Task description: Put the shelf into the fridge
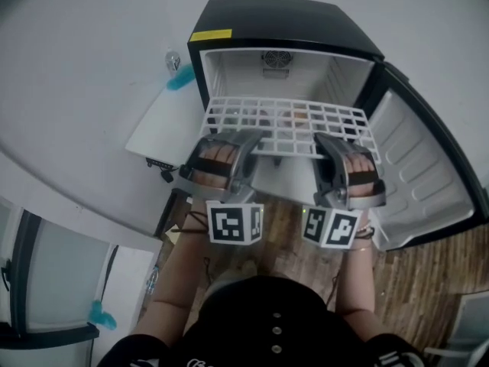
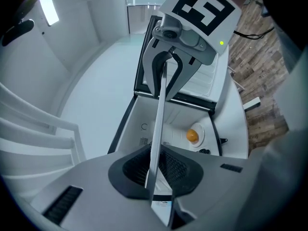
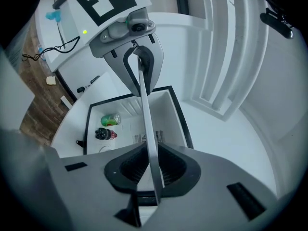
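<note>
1. Head view: the wire shelf screens the floor of the fridge. An orange patch and dark shapes behind its grid are too broken up to name.
2. Its near rim lies hidden under the left hand-held gripper and the right hand-held gripper.
3. Left gripper view: a round orange thing on a plate is too small to identify.
4. Right gripper view: a green container and a dark bottle carry labels too small to read.

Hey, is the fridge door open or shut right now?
Open. The fridge door stands swung out to the right, inner liner showing, and the fridge has its white inside exposed behind the shelf.
</note>
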Available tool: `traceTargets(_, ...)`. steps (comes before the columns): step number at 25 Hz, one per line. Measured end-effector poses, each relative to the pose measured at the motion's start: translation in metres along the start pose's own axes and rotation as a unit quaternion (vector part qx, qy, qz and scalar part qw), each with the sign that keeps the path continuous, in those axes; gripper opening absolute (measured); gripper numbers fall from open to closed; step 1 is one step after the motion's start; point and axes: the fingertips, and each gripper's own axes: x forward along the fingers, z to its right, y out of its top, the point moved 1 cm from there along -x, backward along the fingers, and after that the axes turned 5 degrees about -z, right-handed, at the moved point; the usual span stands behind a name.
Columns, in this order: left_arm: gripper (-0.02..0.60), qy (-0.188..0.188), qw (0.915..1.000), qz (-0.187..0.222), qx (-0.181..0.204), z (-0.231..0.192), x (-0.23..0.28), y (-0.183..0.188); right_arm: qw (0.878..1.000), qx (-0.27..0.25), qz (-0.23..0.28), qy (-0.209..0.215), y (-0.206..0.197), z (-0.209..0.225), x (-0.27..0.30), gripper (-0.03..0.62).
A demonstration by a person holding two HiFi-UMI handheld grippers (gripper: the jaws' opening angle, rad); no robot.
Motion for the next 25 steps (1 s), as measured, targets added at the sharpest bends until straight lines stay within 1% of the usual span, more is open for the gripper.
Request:
traceTargets(5,0.048,-0.003,1.0,0.006,-0.003,-0.001,0.014,-0.007,1.0,-0.005,-0.005,-0.003,0.001,0.0,0.015,0.058)
traceTargets(12,0.048,0.0,0.9998,0.018,0.0,-0.003,0.028,-0.006,1.0,-0.002,-0.015,-0.011,-0.004,0.001,0.026,0.058)
traceTargets(25,0.048,-0.006,1.0,-0.003,0.004,-0.001,0.039,-0.005,1.0,0.007,0.003,-0.003,-0.011,-0.001,0.039,0.058)
